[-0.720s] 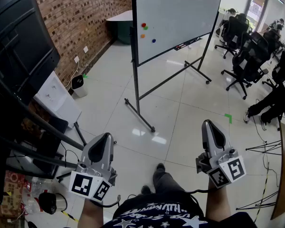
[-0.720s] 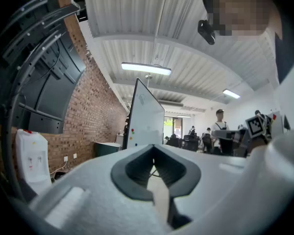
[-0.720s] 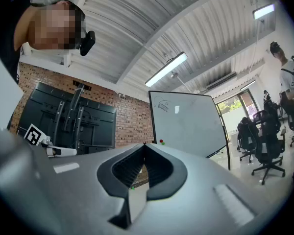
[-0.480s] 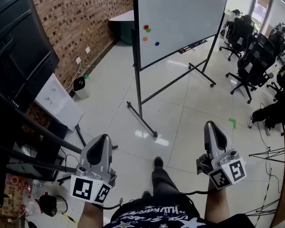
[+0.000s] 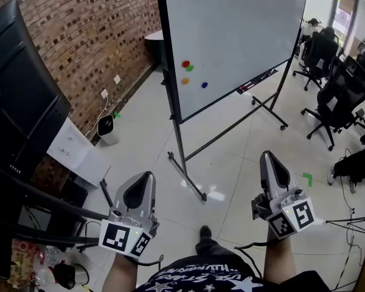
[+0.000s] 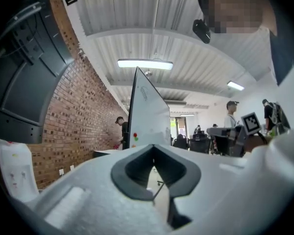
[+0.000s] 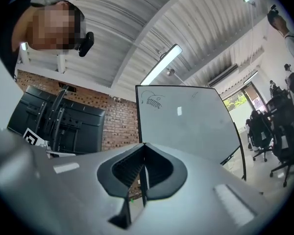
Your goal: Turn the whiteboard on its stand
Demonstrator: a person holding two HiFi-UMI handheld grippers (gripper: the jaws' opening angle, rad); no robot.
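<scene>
Head view: whiteboard (image 5: 231,35) edge, tiled floor (image 5: 246,166) around

open tiled floor (image 5: 243,157) lies between us and the whiteboard (image 5: 231,41), wide enough for both arms to pass. the stand's near foot bar (image 5: 187,176) runs low across the tiles just ahead of our left gripper (image 5: 147,176), and its post (image 5: 181,142) rises at the board's left edge. on our left a big black screen (image 5: 21,120) crowds close, with the brick wall (image 5: 91,35) and a small white bin (image 5: 107,128) beyond. office chairs (image 5: 337,96) line the right side, well apart from our right gripper (image 5: 269,158).
</scene>
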